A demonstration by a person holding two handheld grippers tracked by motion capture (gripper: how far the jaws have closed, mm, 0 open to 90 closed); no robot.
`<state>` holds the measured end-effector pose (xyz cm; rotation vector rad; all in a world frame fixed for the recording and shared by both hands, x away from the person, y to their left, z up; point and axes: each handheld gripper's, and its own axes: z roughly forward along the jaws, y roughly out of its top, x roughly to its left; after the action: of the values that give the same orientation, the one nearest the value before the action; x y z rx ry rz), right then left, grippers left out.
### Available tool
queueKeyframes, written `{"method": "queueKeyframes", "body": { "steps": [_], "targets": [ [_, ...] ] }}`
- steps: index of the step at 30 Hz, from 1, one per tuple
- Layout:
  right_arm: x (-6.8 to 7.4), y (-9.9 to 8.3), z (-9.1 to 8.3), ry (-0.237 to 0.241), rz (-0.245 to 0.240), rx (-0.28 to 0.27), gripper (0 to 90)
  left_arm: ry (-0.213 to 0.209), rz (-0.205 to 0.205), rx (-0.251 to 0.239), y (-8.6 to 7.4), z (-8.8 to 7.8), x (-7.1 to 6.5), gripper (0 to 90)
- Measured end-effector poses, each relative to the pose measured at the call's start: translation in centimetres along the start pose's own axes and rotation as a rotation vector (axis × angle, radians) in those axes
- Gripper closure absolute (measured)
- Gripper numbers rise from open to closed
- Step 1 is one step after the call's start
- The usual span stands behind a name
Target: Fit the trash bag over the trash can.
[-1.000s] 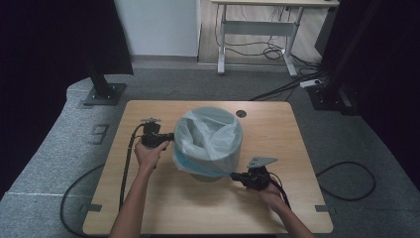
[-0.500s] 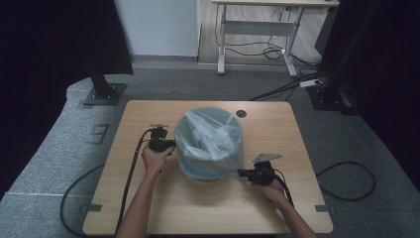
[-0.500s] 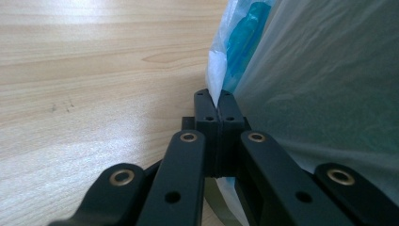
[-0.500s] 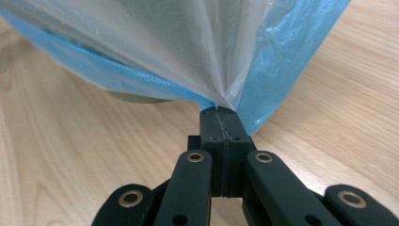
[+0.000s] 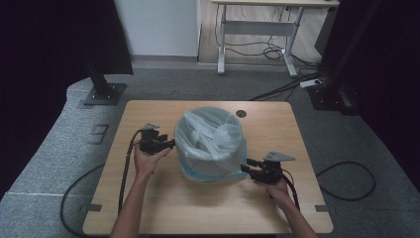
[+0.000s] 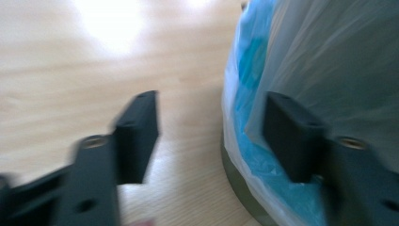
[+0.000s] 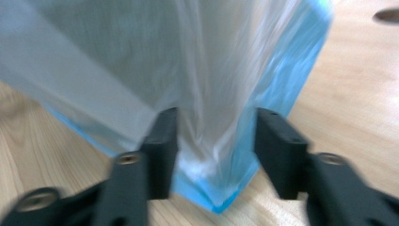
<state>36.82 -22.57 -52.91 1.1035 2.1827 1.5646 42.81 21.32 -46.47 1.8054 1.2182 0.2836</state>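
1. Now that both pairs of jaws have just been opening, the left gripper stands released at 9 o'clock of the bin; in the left gripper view one black jaw sits over bare wood and the other lies beside the bag, with no film pinched between them.
2. At 4 o'clock of the bin, the right gripper is likewise unclenched. In the right gripper view a fold of the bag hangs between the jaws, but with gaps on both sides, so the pads do not press on it (the blur leaves the finest detail unclear).
3. Compared with a second ago, the bag's mouth gaped open at the top; now the film is drawn across the bin's top and its skirt hangs down the sides to the table.
4. My judgement: the liner has been pulled over the rim and let go, so the fitting step looks nearly finished; smoothing the loose skirt is probably what remains.
5. The bin stands at the table's middle, bag touching the wood around its foot.
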Motion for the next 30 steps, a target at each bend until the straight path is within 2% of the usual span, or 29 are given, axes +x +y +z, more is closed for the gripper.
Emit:
{"method": "queueKeyframes", "body": {
  "steps": [2,4,7,12,17,21,23,26,30],
  "targets": [
    [0.1,0.2,-0.7,0.009,0.013,-0.036,41.3,0.004,0.017,-0.029,0.2,-1.3,-0.1,20.7],
    [0.1,0.3,-1.4,0.036,0.017,-0.076,37.9,-0.015,0.036,-0.055,0.5,-2.6,-0.3,18.3],
    [0.1,0.4,-2.3,0.054,0.008,-0.099,34.5,-0.037,0.072,-0.091,1.3,-4.4,-1.0,17.2],
    [0.2,0.4,-3.7,0.046,-0.002,-0.112,31.9,-0.072,0.163,-0.114,3.5,-7.0,-3.6,16.9],
    [-0.2,0.1,-4.8,0.029,0.023,-0.131,31.9,-0.125,0.240,-0.111,5.8,-8.5,-6.6,18.6],
    [-0.6,-0.2,-5.3,0.035,0.041,-0.140,33.5,-0.167,0.299,-0.047,7.5,-8.1,-8.6,17.8],
    [-0.5,-0.3,-5.4,0.035,0.034,-0.140,33.5,-0.167,0.326,-0.005,8.2,-7.3,-9.3,17.1],
    [-0.3,-0.3,-5.5,0.038,0.028,-0.138,33.7,-0.165,0.347,0.050,9.0,-6.0,-10.2,17.1],
    [-0.4,-0.5,-5.5,0.035,0.030,-0.136,34.1,-0.196,0.351,0.108,9.9,-4.3,-11.0,17.6]
  ]
}}
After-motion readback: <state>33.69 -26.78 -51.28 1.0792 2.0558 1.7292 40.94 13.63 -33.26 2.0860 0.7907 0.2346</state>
